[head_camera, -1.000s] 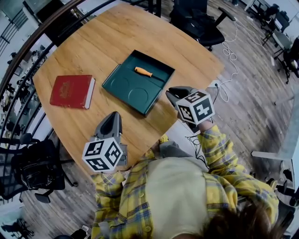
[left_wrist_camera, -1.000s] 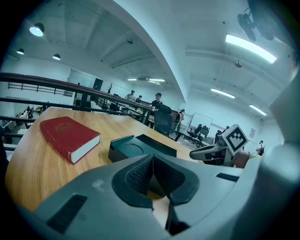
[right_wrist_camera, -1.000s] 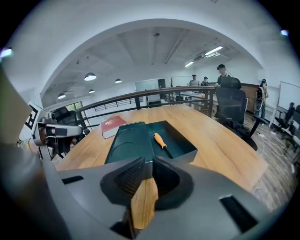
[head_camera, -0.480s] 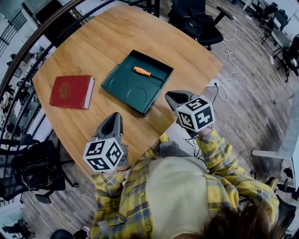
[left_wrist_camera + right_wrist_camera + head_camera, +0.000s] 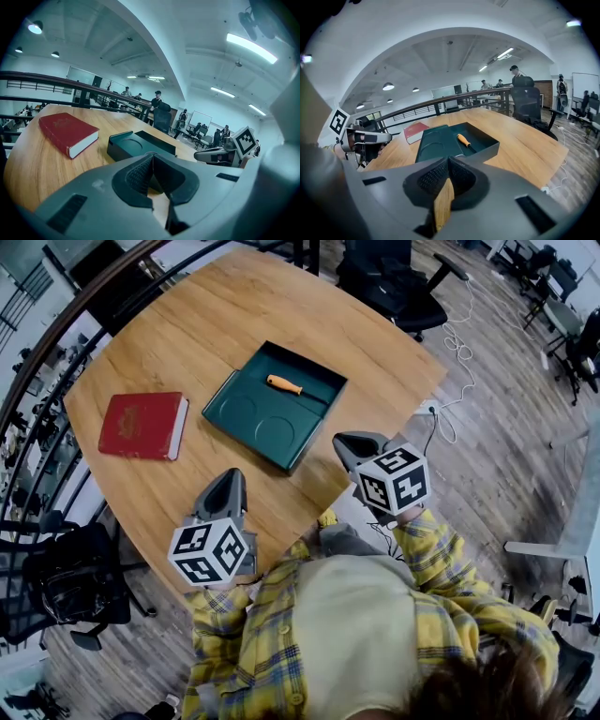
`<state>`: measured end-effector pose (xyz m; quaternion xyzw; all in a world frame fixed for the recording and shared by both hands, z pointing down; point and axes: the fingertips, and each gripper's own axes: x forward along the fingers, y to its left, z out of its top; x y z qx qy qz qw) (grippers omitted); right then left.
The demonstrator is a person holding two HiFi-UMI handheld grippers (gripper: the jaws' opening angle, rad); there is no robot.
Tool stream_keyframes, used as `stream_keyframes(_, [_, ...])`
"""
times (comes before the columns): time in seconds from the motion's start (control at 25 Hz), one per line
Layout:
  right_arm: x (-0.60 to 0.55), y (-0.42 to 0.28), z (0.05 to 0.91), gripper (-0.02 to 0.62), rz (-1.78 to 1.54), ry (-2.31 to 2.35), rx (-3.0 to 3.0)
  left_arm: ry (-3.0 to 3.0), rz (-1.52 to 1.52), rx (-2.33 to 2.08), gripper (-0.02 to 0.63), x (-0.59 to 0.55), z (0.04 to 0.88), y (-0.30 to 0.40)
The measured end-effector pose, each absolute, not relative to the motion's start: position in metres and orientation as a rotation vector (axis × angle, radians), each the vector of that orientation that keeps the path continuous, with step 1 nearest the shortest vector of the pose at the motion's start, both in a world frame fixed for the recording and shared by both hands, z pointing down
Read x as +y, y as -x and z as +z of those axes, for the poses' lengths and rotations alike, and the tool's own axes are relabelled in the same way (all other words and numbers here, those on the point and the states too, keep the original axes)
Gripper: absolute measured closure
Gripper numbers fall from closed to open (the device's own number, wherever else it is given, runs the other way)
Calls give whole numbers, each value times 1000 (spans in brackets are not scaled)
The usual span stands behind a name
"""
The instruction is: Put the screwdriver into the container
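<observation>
Already, one container (image 5: 246, 407) holds one screwdriver (image 5: 284, 384); left tongs (image 5: 228, 476) clenched, right tongs (image 5: 352, 442) just clenched.

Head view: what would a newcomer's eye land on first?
The orange-handled screwdriver lies in the far section of the green tray in the middle of the table, with a red book to the tray's left. By the near edge, the left claw and right claw hover, both shut and empty; the right one has just closed on nothing.
</observation>
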<state>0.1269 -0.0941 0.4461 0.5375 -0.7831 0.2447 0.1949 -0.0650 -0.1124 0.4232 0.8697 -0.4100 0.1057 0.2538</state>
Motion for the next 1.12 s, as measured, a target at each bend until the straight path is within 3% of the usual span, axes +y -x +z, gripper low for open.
stream_keyframes(1.12, [-97, -127, 438, 529, 673, -1514, -2214, -2354, 275, -1109, 595, -116, 425, 62])
